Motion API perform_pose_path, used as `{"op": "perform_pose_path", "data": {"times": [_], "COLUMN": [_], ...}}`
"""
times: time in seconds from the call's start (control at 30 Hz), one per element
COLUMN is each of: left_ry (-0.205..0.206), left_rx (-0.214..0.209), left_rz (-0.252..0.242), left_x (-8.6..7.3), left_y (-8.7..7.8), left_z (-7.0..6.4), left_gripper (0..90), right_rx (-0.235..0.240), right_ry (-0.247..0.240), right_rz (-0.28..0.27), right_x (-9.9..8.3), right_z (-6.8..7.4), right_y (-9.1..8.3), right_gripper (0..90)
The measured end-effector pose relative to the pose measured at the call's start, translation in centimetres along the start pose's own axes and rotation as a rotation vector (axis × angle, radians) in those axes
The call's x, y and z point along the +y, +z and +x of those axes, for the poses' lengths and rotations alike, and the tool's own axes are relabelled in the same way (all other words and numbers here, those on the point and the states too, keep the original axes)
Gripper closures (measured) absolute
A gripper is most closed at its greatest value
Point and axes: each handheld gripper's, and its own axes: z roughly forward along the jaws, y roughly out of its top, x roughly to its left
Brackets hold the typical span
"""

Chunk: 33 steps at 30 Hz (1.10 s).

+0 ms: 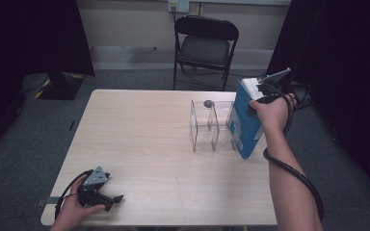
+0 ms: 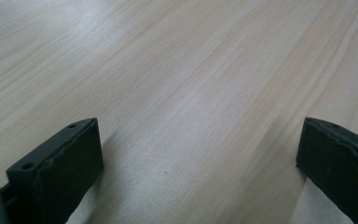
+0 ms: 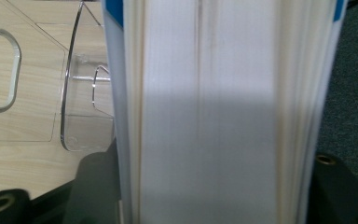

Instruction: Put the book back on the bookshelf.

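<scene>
Standing empty at the table's far right, the clear acrylic divider rack (image 1: 211, 124) has the thick blue-covered book (image 1: 244, 122) upright just right of it, near the table edge, clamped by the right gripper (image 1: 262, 94), while the left gripper (image 1: 107, 196) rests near left, jaws apart.

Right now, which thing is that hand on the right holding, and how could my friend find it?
Look at the pale wooden table and go to its right edge, next to the clear plastic rack. There the right gripper clamps a thick book standing upright. It is the only blue thing there, with white pages, while the rack beside it is see-through.
</scene>
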Motion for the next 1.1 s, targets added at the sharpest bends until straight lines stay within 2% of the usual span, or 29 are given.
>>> {"op": "perform_pose_path", "data": {"times": [0.1, 0.2, 0.3, 0.33, 0.7, 1.0, 1.1], "left_ry": [0.001, 0.000, 0.006, 0.005, 0.013, 0.004, 0.004], "left_rx": [0.000, 0.000, 0.000, 0.000, 0.006, 0.002, 0.002], "left_rz": [0.000, 0.000, 0.004, 0.004, 0.006, 0.005, 0.004], "left_x": [0.0, 0.0, 0.0, 0.0, 0.0, 0.0, 0.0], "left_y": [0.0, 0.0, 0.0, 0.0, -0.1, -0.1, -0.1], "left_z": [0.0, 0.0, 0.0, 0.0, 0.1, 0.0, 0.0], "left_gripper": [0.0, 0.0, 0.0, 0.0, 0.0, 0.0, 0.0], "right_rx": [0.010, 0.018, 0.025, 0.019, 0.036, 0.041, 0.042], "right_ry": [-0.006, 0.006, 0.010, 0.012, 0.013, -0.015, -0.027], "right_rz": [-0.010, 0.007, 0.010, -0.011, -0.043, -0.072, -0.062], "right_x": [-0.2, -0.4, -0.5, -0.6, -1.3, -2.3, -2.7], "right_z": [-0.1, -0.4, -0.4, -0.4, -0.9, -0.4, -0.3], "right_y": [-0.4, -0.8, -1.1, -1.5, -2.7, -3.3, -3.6], "right_gripper": [40.6, 35.0, 34.7, 33.0, 26.7, 21.9, 20.1]}}
